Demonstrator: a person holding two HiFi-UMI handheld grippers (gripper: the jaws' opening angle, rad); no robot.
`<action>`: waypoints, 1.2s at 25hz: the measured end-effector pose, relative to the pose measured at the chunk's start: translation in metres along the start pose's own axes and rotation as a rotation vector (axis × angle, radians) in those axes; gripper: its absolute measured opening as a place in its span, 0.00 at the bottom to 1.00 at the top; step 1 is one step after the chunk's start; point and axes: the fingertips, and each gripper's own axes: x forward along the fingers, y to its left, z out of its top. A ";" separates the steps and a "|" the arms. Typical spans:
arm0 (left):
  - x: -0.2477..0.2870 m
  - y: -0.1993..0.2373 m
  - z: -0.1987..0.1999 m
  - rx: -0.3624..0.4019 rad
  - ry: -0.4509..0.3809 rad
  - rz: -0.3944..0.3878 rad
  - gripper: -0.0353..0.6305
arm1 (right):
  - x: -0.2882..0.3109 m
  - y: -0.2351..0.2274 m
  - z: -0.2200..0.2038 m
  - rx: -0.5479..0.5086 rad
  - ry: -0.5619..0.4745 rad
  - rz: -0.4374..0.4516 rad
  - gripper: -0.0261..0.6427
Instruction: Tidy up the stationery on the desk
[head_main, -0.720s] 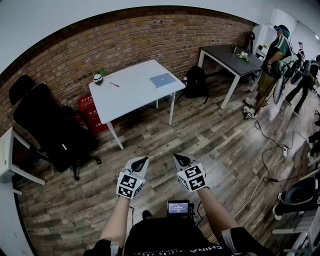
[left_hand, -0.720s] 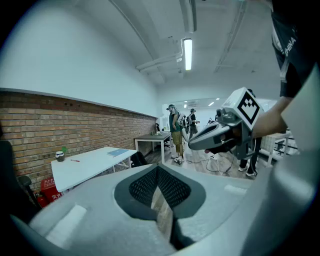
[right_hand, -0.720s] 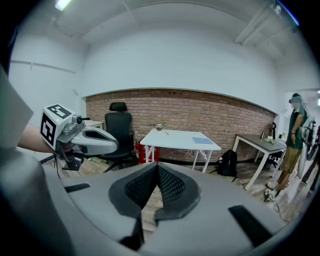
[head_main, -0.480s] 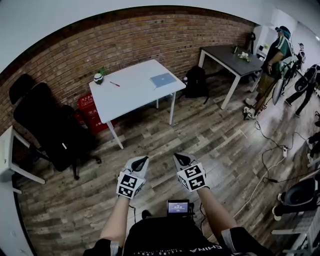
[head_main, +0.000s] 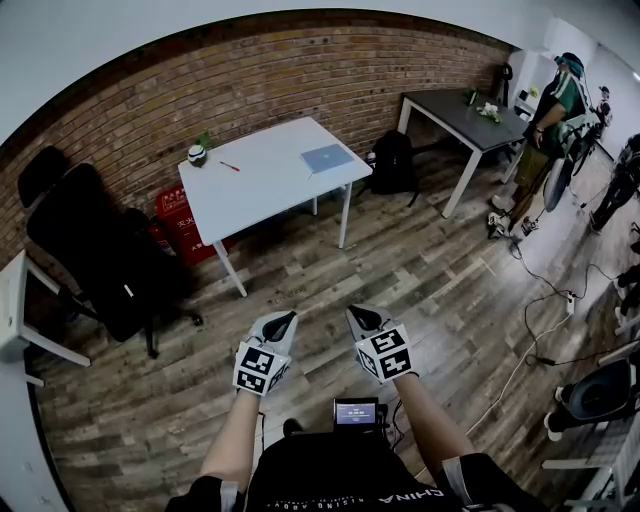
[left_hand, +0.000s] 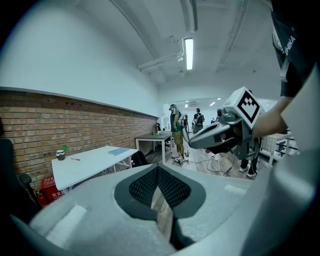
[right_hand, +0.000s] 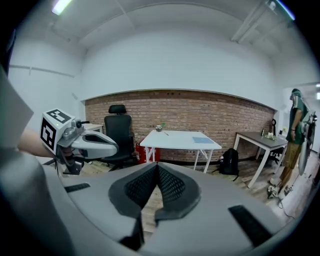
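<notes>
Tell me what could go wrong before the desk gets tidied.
The white desk stands across the room; the black office chair on one side and the backpack on the other could trip a step. The red pen lies thin and flat; the left claw and right claw, both shut now, might nudge it instead of gripping.

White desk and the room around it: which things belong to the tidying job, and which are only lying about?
Part of the job:
- white desk
- red pen on it
- blue notebook on it
- small round pot at its back corner, perhaps

Only lying about:
- black office chair
- red crates beside the desk
- black backpack on the floor
- dark table
</notes>
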 end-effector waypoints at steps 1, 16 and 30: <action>0.000 0.000 -0.001 0.001 0.003 0.001 0.06 | 0.000 0.000 -0.001 0.000 0.001 0.001 0.05; 0.013 -0.009 -0.002 0.009 0.025 0.022 0.06 | -0.005 -0.015 -0.009 0.006 0.006 0.011 0.05; 0.058 -0.039 0.004 0.006 0.050 0.055 0.06 | -0.020 -0.072 -0.027 0.009 0.007 0.033 0.05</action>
